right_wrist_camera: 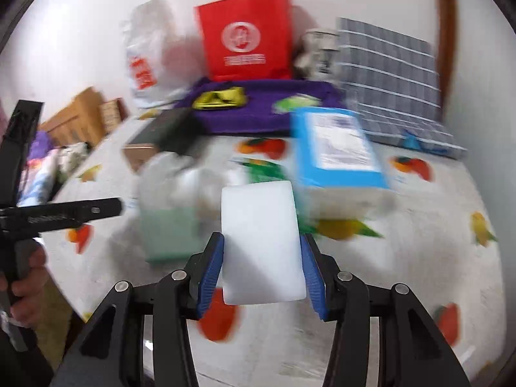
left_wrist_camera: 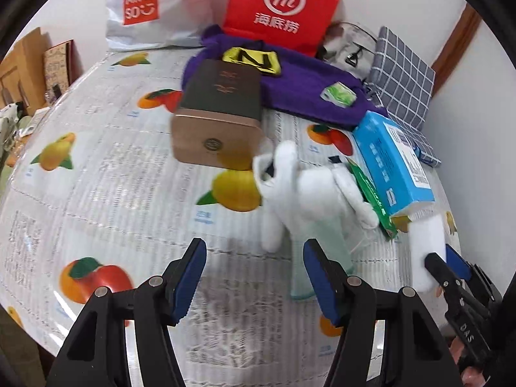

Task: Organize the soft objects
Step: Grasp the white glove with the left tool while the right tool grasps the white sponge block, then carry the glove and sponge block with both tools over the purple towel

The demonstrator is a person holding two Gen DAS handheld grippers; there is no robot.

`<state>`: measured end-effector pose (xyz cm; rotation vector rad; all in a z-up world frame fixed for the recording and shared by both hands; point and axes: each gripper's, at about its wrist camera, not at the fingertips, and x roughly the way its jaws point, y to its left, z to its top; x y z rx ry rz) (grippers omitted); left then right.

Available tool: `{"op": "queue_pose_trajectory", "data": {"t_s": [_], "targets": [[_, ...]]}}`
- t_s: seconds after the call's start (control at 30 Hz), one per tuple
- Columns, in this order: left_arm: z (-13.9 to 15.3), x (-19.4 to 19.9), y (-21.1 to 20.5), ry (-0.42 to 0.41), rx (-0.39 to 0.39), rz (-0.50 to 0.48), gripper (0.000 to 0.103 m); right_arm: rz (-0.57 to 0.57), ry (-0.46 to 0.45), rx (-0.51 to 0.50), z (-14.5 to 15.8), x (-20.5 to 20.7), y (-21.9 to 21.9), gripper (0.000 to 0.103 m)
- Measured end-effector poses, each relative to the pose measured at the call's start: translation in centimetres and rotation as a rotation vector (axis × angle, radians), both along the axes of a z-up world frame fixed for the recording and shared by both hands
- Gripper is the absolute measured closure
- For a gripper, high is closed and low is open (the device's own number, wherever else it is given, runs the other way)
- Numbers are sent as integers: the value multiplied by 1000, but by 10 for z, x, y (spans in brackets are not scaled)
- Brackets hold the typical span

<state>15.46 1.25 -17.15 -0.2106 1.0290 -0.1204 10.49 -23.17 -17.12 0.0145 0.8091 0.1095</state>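
While over the fruit-print tablecloth (left_wrist_camera: 106, 193) | right gripper (right_wrist_camera: 262, 269) clamped on white sponge block (right_wrist_camera: 261, 242) | left gripper (left_wrist_camera: 254, 277) spread, empty, near white plush toy (left_wrist_camera: 300, 190)

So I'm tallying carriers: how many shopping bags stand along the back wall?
2: a red paper bag behind the purple cloth, and a white plastic bag to its left. Others may be hidden.

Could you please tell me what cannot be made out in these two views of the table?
- Right wrist view: motion blur smears the white plush toy; its shape is unreadable.
- Right wrist view: blur makes the label of the blue box illegible.
- Left wrist view: the right gripper hides the lower end of the white sponge block.
- Left wrist view: the plush covers part of the green packet.
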Motion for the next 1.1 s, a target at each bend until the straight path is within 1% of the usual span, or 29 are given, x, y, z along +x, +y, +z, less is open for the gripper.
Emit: {"op": "queue_pose_trajectory", "data": {"t_s": [0.13,0.23,0.3,0.37,0.43,0.5,0.53,0.63,0.67,0.73,0.8,0.83,0.9,0.93,1.1], "targets": [[-2,8,-8,-4,-32,11,41,-97,53,-9,-17,0,-35,55],[-5,17,-18,5,-68,5,40,-112,93,19,-33,5,-47,55],[-8,24,-24,14,-79,5,34,-108,88,31,-39,5,-50,54],[-12,31,-32,26,-79,1,32,-98,72,33,-39,6,-50,53],[-16,38,-39,44,-64,3,32,-90,80,44,-42,8,-50,52],[-22,45,-49,56,-32,4,32,-87,97,63,-49,11,-53,52],[-23,46,-51,57,-14,6,32,-86,112,79,-54,13,-55,51],[-30,52,-60,59,65,3,32,-85,96,91,-54,12,-58,51],[-33,53,-62,62,76,1,32,-84,95,91,-54,12,-58,51],[-35,54,-60,51,67,-4,33,-82,92,86,-54,12,-58,51],[-32,51,-55,23,43,-1,54,-79,90,77,-54,13,-57,51],[-32,51,-51,28,31,1,67,-79,90,76,-54,14,-57,51],[-32,50,-44,37,5,-8,71,-83,91,78,-54,14,-57,51],[-31,48,-40,36,-4,-10,77,-85,91,78,-53,14,-57,51],[-27,30,-21,43,13,-15,79,-70,97,40,-53,14,-53,50]]}}
